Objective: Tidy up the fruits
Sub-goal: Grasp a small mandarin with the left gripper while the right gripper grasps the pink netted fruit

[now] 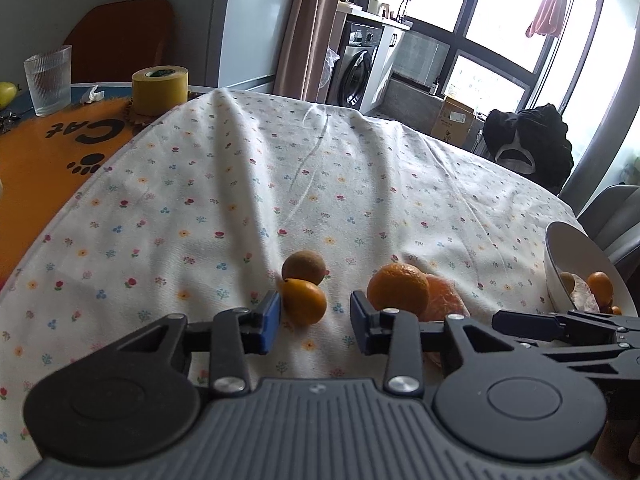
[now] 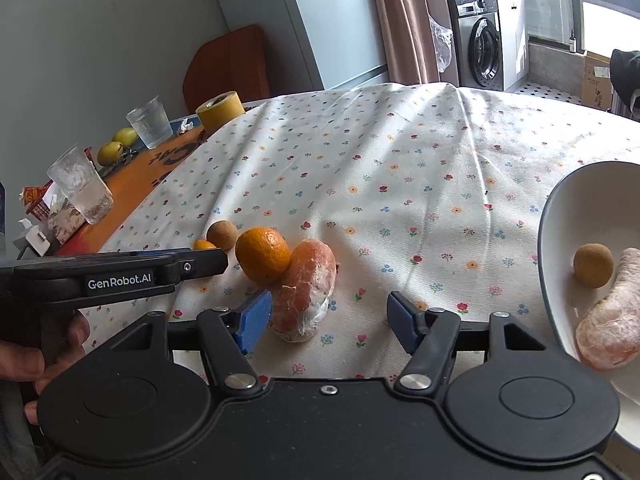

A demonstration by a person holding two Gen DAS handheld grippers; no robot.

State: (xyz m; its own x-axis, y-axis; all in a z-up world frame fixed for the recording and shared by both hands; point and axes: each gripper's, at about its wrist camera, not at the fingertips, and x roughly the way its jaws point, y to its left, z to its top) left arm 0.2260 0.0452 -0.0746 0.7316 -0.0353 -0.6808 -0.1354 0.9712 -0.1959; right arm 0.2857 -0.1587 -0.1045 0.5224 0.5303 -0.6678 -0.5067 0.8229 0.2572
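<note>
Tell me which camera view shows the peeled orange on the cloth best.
The right wrist view: the peeled orange lies whole and close beside that hand-held gripper's left pad, pith and segments plain. In the left wrist view only an edge of it shows behind the whole orange.

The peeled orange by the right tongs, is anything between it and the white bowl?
Nothing visible. The peeled orange lies beside the left blue pad of the open right tongs, touching the whole orange on its far side. Toward the white bowl there is only bare flowered tablecloth.
</note>
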